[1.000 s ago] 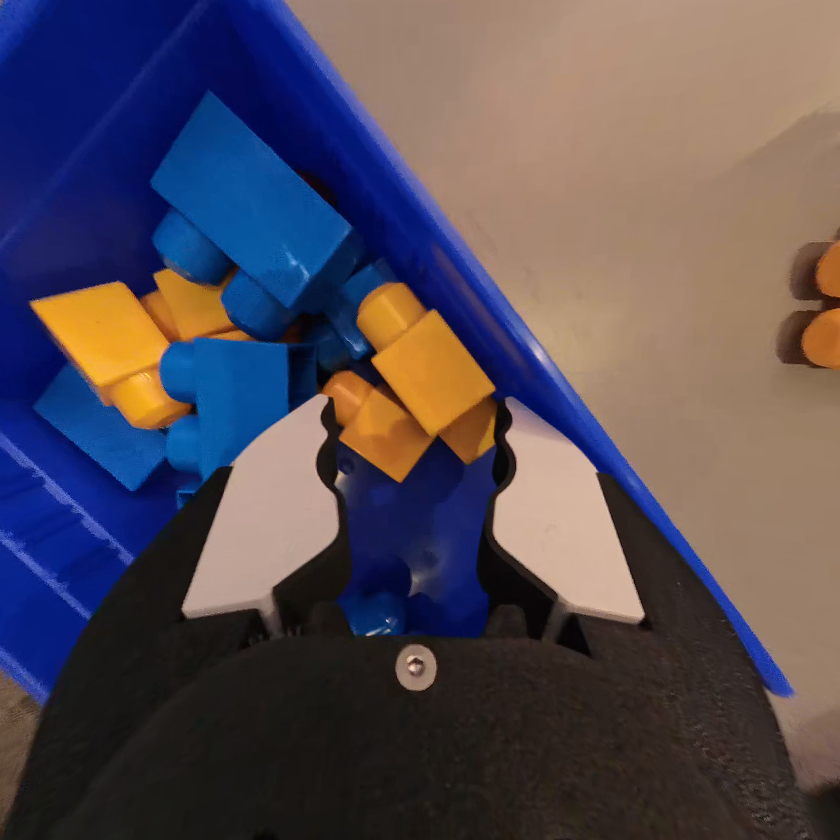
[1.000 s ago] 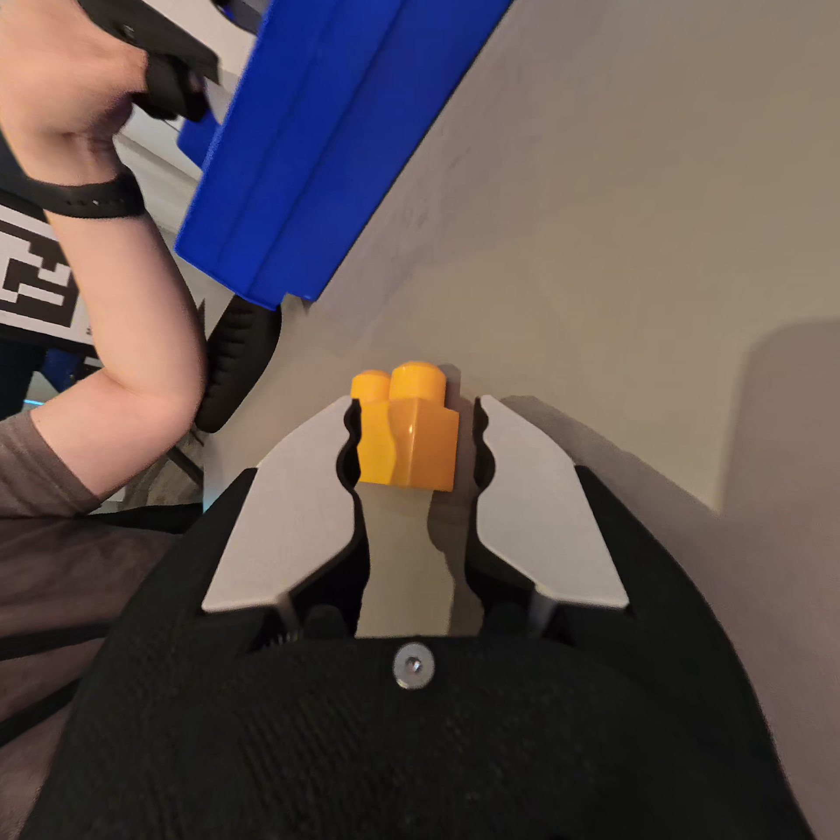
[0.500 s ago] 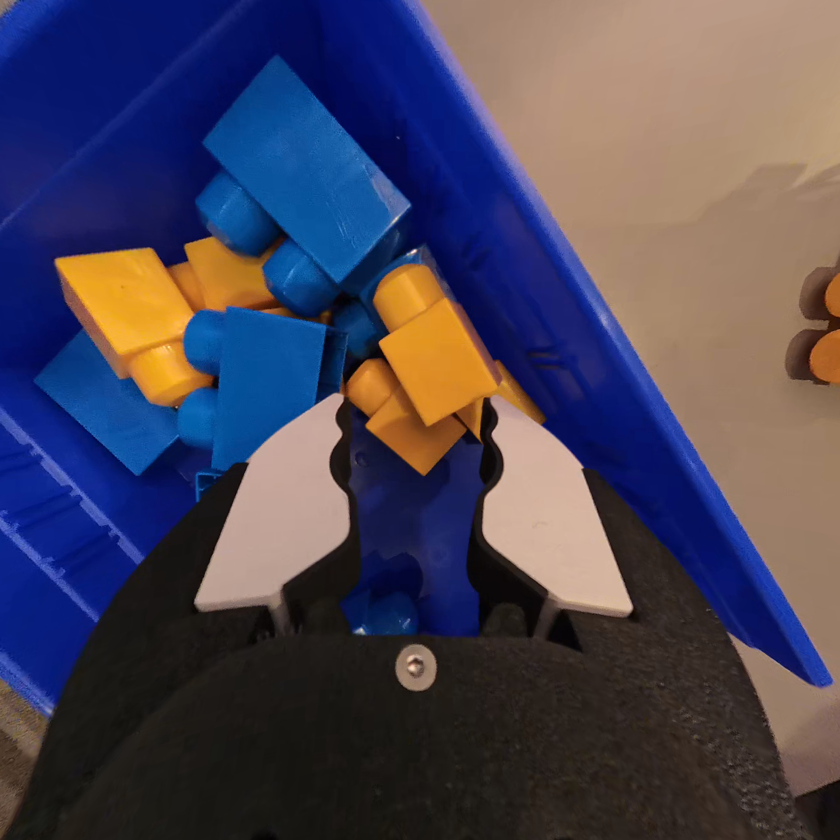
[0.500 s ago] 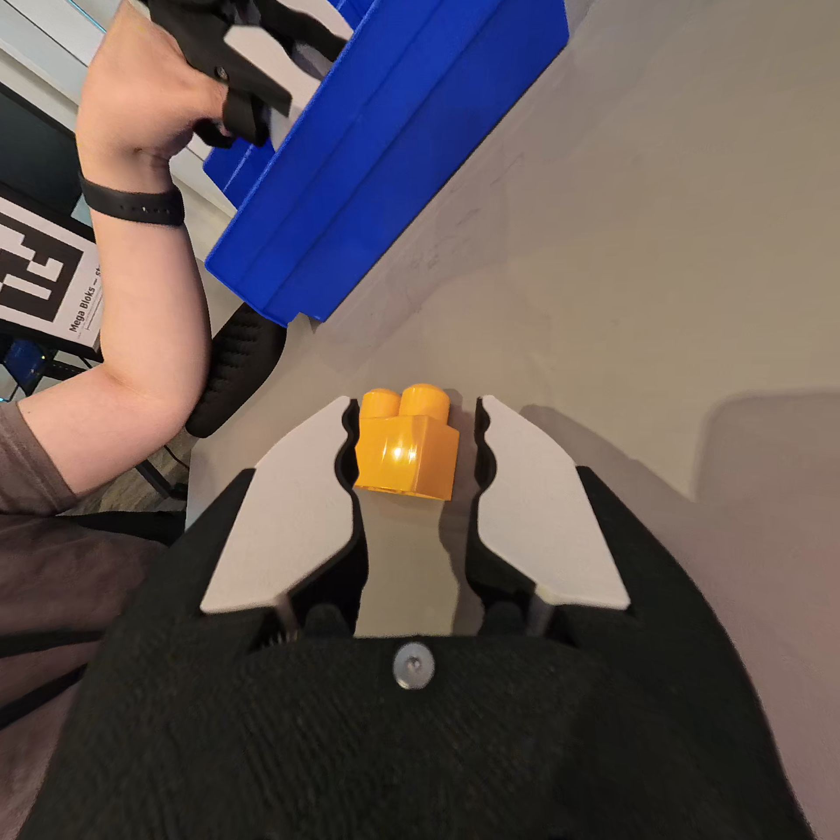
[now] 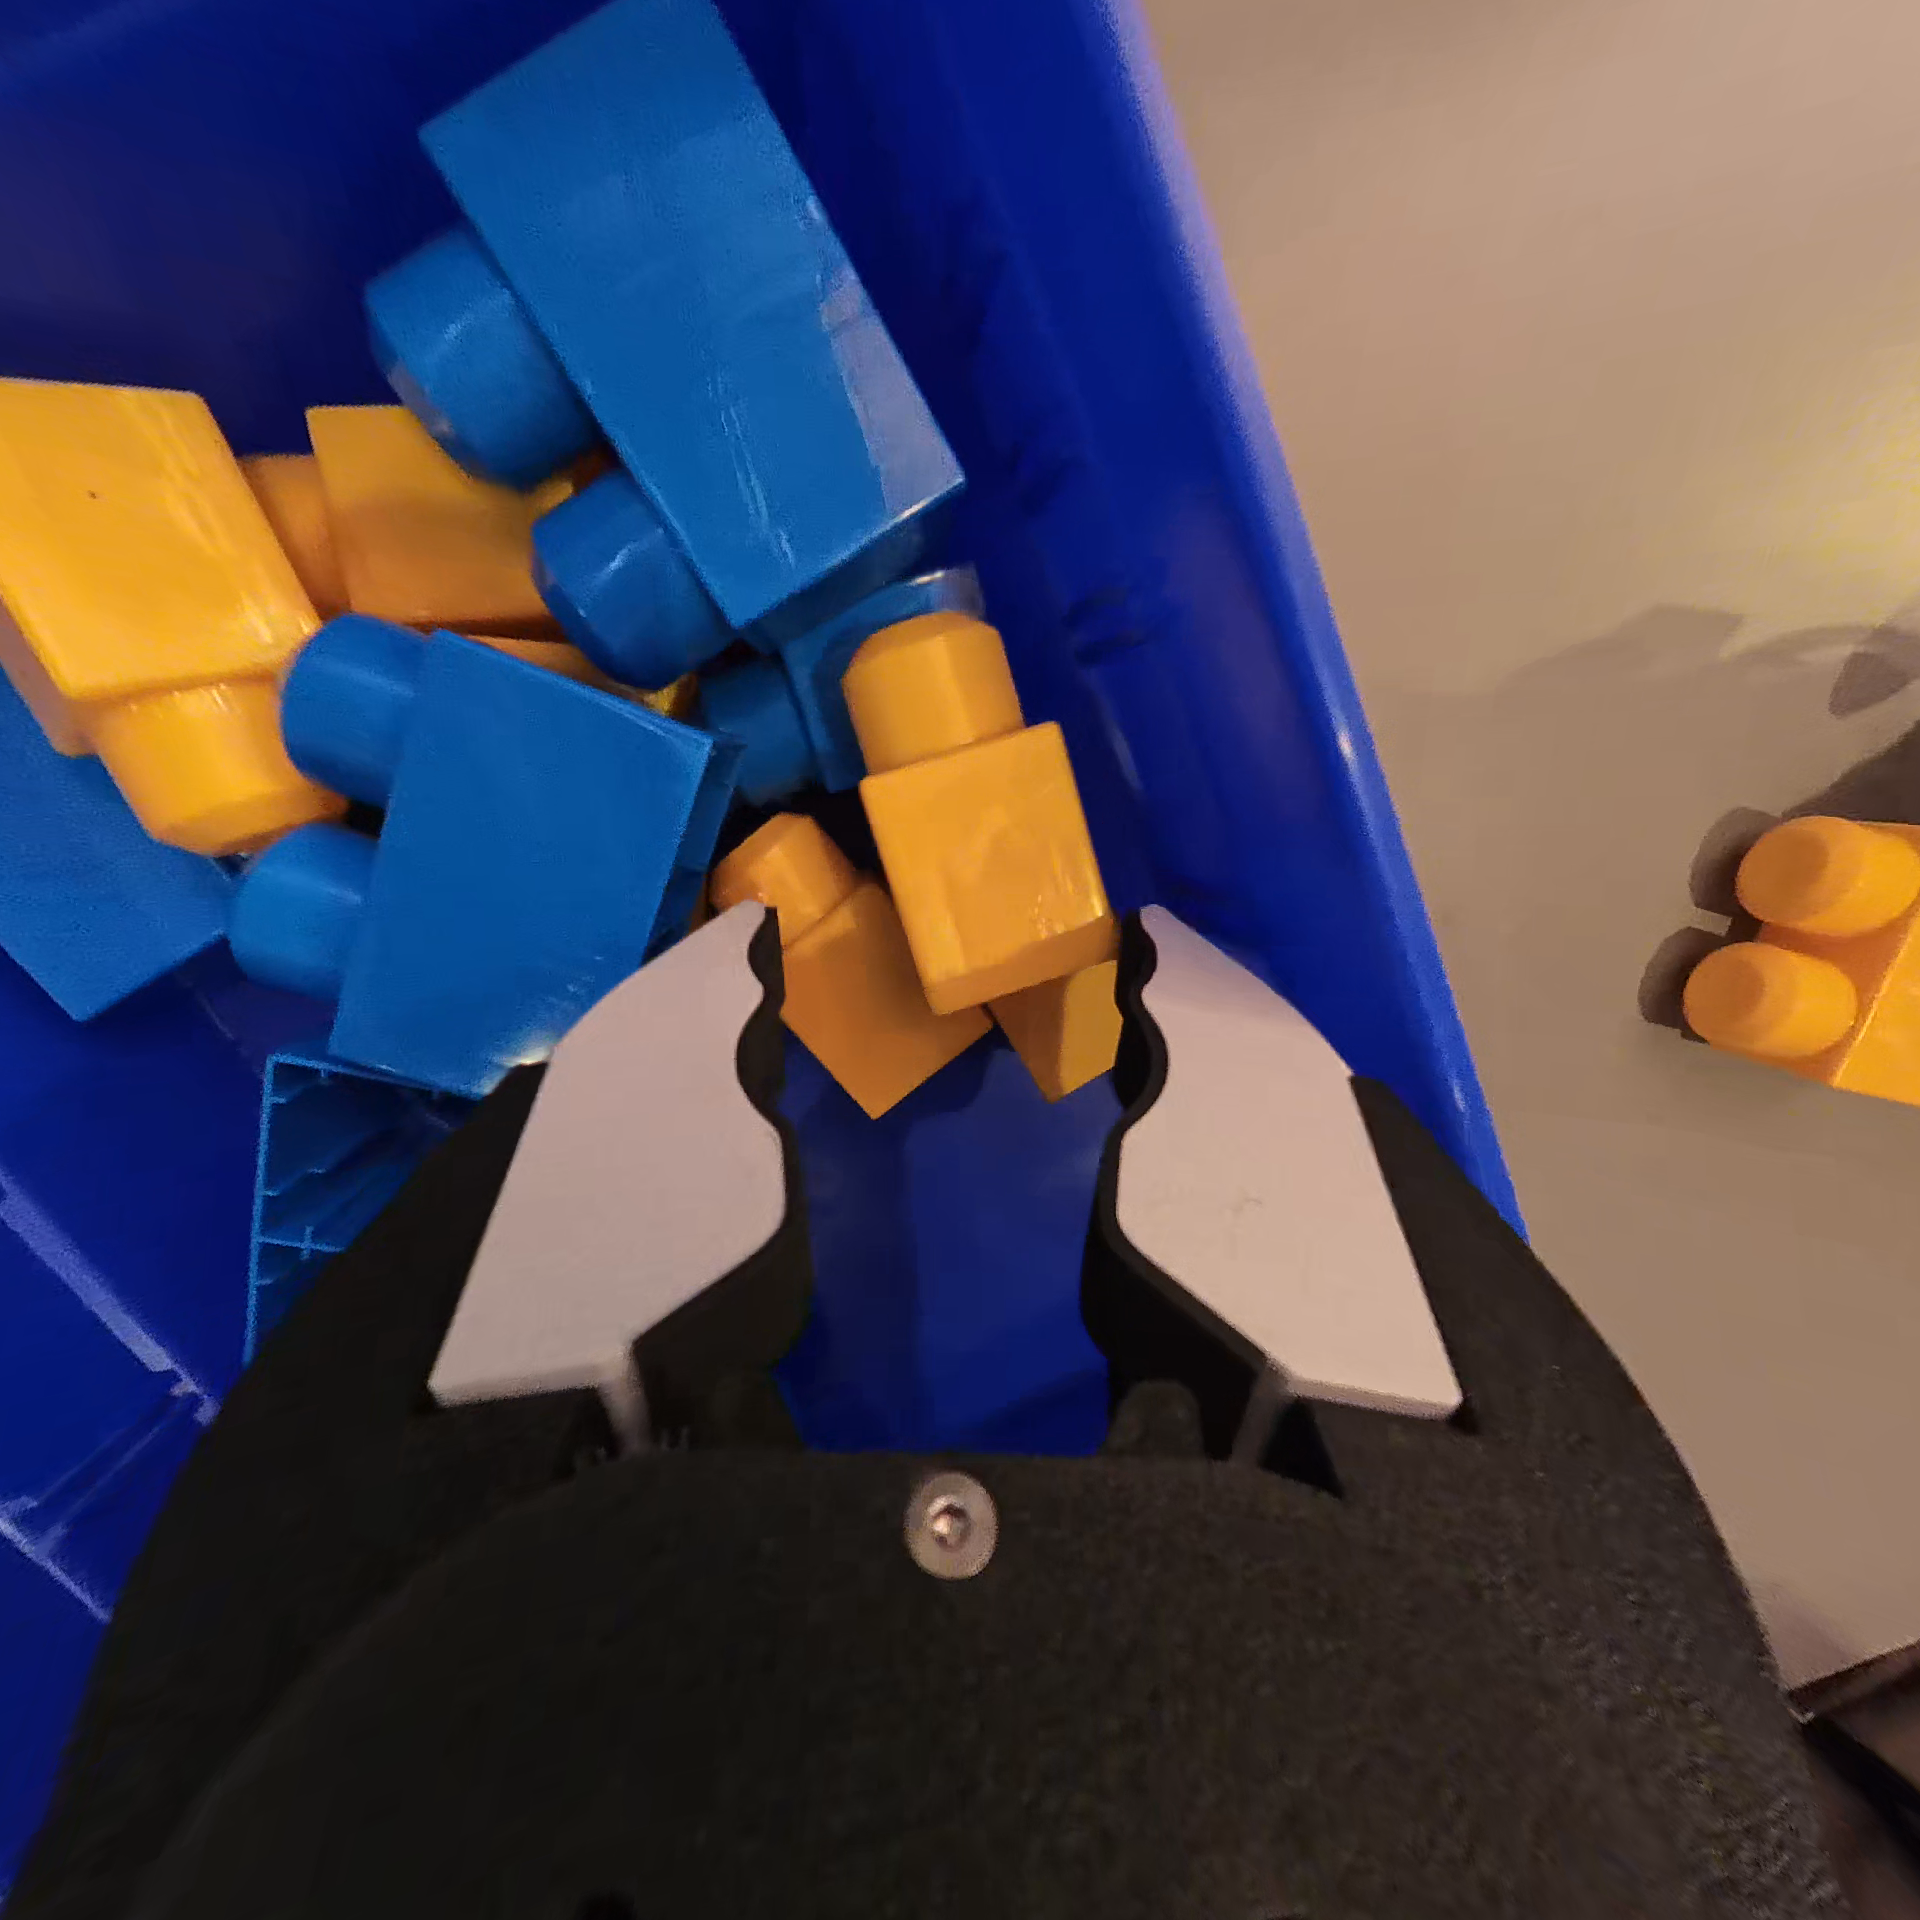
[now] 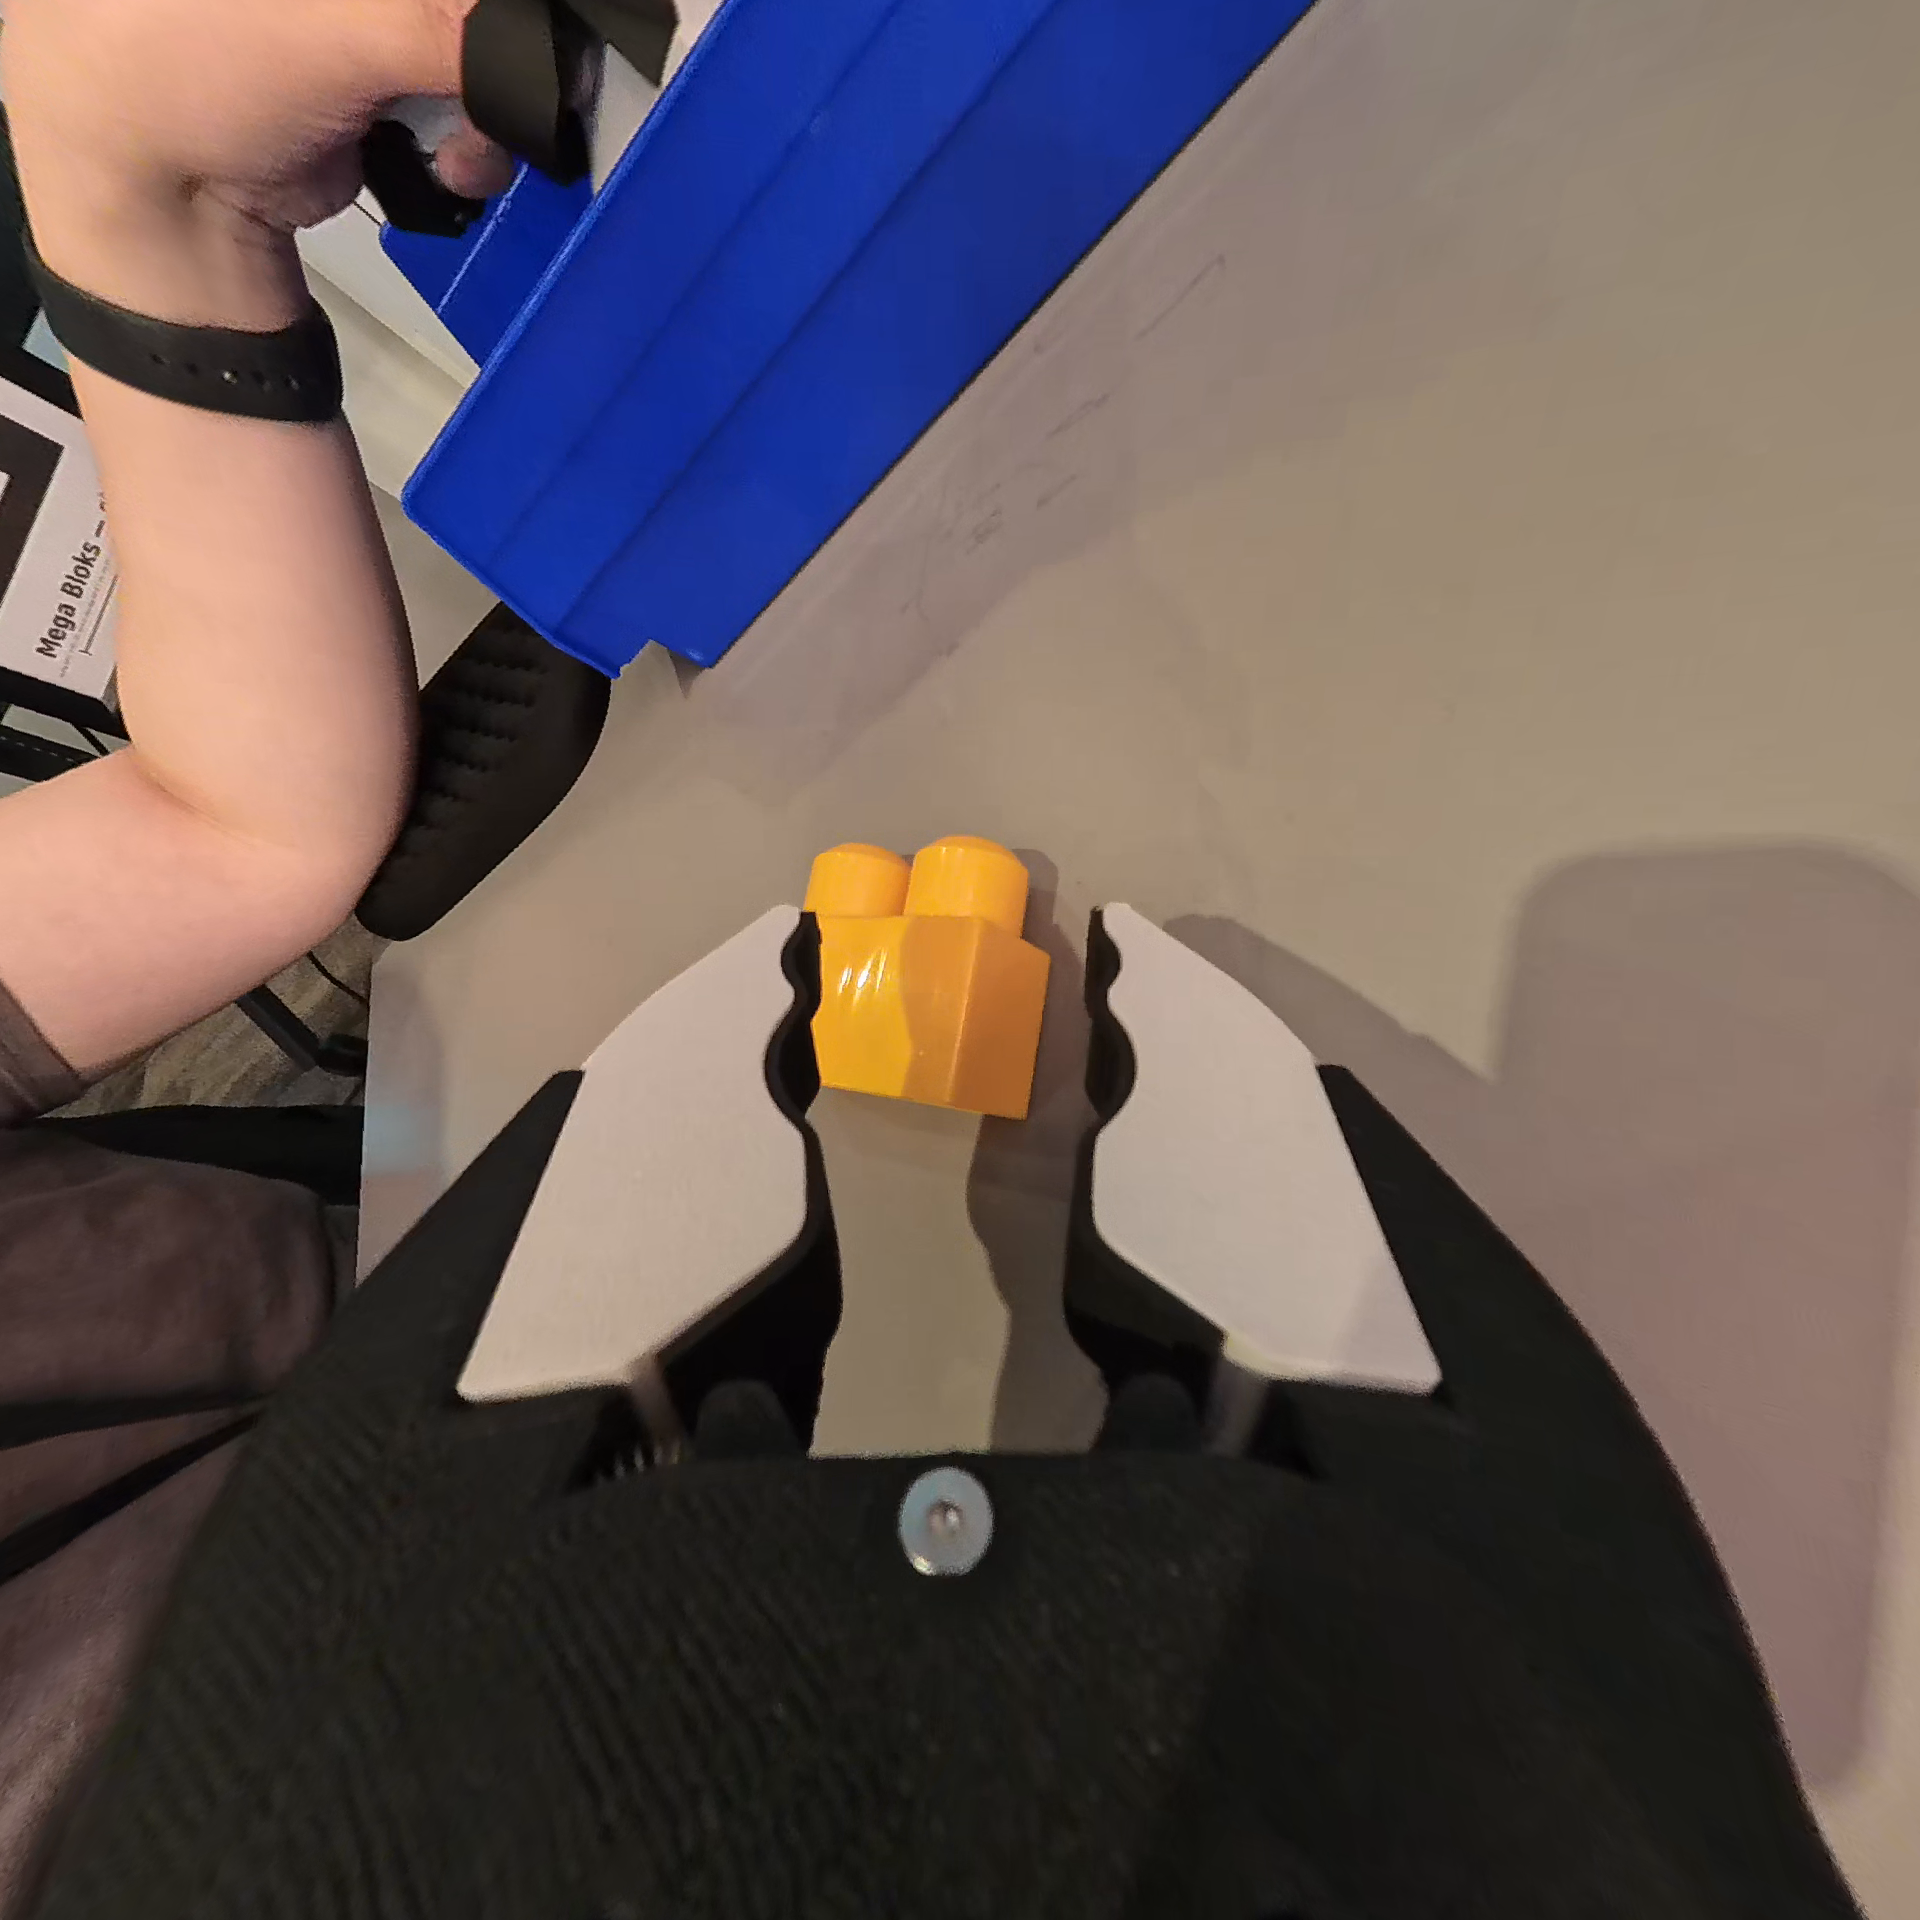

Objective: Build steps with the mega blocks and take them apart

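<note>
On my right wrist view the task piece is a glossy orange plastic two-stud block (image 6: pixel 928 1003) lying on the matte beige tabletop (image 6: pixel 1455 623). Its two rounded studs point away from the camera and its smooth faces carry a soft highlight. It sits between the fingers of my right gripper (image 6: pixel 943 940); the jaws stand apart, the left finger at or very near the block's edge, a visible gap on the right side, so nothing is clamped. The fingers (image 6: pixel 665 1164) are flat pale grey plates with wavy black inner pads, set in a coarse black textured body.

Beyond it stands a bright blue moulded plastic bin (image 6: pixel 790 343) with ribbed side walls, resting on the tabletop. A person's forearm with a black wristband (image 6: pixel 197 364) reaches to the bin's near end.

On my left wrist view the left gripper (image 5: pixel 943 935) is inside the same blue bin (image 5: pixel 1195 520), jaws parted and closed on nothing. Just ahead of the tips lies a loose heap of blocks: small orange single-stud blocks (image 5: pixel 977 831), a large blue block with cylindrical studs (image 5: pixel 686 343), and another blue block (image 5: pixel 520 873) tipped on its side. Corners of two orange pieces reach into the gap between the fingertips. The plastic shows scuffs. The orange two-stud block appears outside the bin on the tabletop at right
</note>
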The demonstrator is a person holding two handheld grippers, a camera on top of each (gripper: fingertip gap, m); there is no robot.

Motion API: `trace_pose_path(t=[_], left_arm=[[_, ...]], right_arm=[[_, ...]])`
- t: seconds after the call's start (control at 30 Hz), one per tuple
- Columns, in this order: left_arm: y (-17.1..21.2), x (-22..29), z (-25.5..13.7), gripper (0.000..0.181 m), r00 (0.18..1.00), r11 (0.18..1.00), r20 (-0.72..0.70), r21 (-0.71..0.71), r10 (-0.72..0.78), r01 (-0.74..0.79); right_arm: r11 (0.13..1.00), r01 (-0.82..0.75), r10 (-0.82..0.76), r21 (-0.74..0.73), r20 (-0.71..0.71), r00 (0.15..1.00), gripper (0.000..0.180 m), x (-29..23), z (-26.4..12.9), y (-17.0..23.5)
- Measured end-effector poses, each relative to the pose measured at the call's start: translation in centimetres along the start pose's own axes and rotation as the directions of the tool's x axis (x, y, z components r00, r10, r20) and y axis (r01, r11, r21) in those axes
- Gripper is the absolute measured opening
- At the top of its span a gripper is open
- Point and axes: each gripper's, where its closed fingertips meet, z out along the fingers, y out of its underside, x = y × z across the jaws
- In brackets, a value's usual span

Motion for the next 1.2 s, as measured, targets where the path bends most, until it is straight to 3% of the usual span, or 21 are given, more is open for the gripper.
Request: trace_pose_path(t=[0.23,0.53,0.73,0.87,0.93,1.03,1.2], left_arm=[[-0.9,-0.5,-1.2,0.052,0.999,0.998,0.032,0.071,0.002,-0.004],[-0.2,-0.5,0.5,0.041,0.998,1.0,0.066,-0.008,0.014,-0.014],[-1.0,-1.1,-4.5,0.037,0.999,0.99,0.043,0.14,-0.007,0.001],[-2.3,3.4,-9.4,0.037,0.984,0.946,-0.137,0.318,0.111,-0.062],[-2.6,7.1,-11.6,0.037,0.944,0.908,-0.239,0.401,0.229,-0.119],[-2.6,15.0,-15.4,0.037,0.776,0.815,-0.429,0.55,0.463,-0.182],[-1.4,24.5,-16.3,0.037,0.551,0.673,-0.449,0.671,0.703,-0.313]], right_arm=[[1.0,0.007,-0.007,-0.004,-0.001,1.0,0.05,0.0,0.0,0.0],[0.999,0.032,-0.032,-0.025,-0.021,0.999,0.05,0.0,0.0,0.2],[0.993,0.104,-0.1,0.048,-0.068,0.993,0.049,0.0,-1.0,-1.4],[0.961,0.206,-0.195,0.187,-0.078,0.978,0.049,-1.8,-3.0,-4.1],[0.938,0.243,-0.241,0.248,-0.038,0.97,0.049,-3.5,-3.8,-5.1],[0.859,0.264,-0.342,0.439,0.107,0.934,0.049,-8.0,-5.7,-7.0],[0.712,0.148,-0.456,0.686,0.292,0.841,0.048,-14.1,-10.4,-9.0]])
